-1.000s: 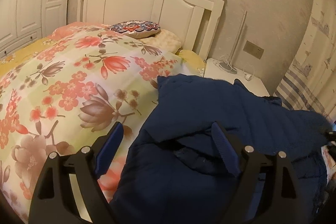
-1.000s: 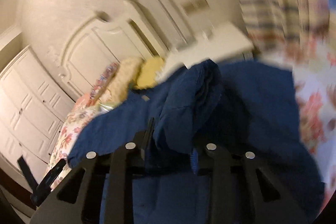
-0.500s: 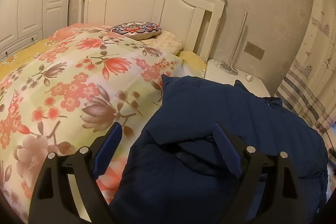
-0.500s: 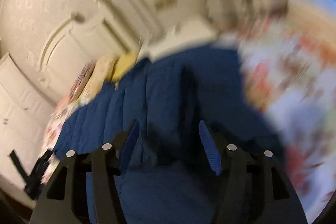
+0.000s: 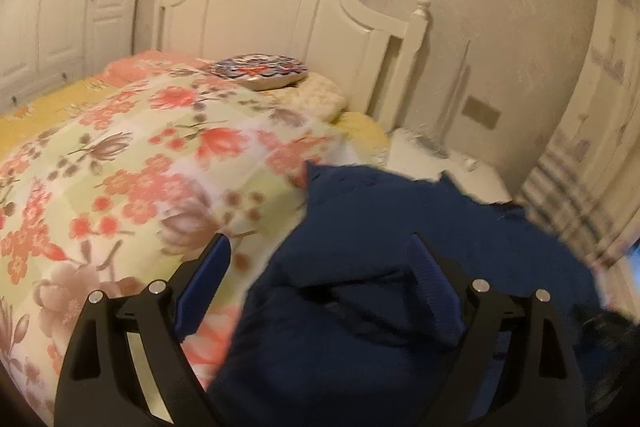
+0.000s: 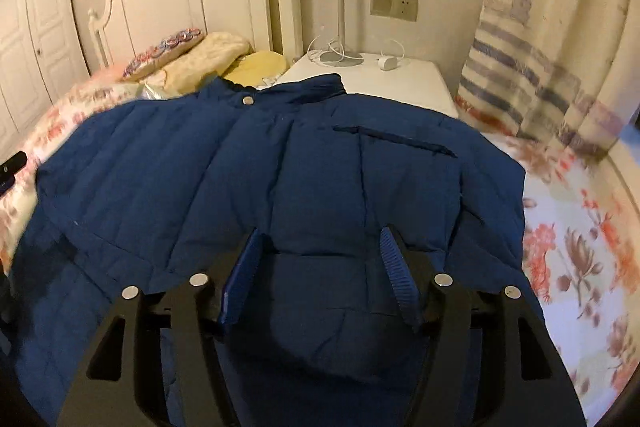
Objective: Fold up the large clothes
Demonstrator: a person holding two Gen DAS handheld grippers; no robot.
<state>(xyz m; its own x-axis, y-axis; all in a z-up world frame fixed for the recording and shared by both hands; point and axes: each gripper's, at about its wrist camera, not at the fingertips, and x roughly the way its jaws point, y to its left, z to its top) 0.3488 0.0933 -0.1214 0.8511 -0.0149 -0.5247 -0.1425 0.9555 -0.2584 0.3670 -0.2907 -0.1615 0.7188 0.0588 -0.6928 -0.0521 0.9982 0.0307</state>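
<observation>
A dark blue padded jacket [image 6: 288, 179] lies spread on the floral quilt, collar toward the nightstand, front up. In the left wrist view the jacket [image 5: 392, 235] shows as a bunched fold at the bed's right side. My right gripper [image 6: 320, 247] is open and empty, its jaws hovering over the jacket's lower middle. My left gripper [image 5: 320, 259] is open and empty, its right finger [image 5: 432, 279] over the jacket, its left finger [image 5: 204, 279] over the quilt.
The floral quilt [image 5: 132, 179] covers the bed, with pillows [image 5: 260, 71] by the white headboard [image 5: 288, 19]. A white nightstand [image 6: 372, 75] with a lamp and cables stands beside the bed. A striped curtain [image 6: 540, 79] hangs to the right. White wardrobes [image 5: 52, 11] stand at the left.
My right gripper has let go of the jacket fold, opened and swung round; the jacket now lies spread flat. My left gripper stayed open and shifted slightly.
</observation>
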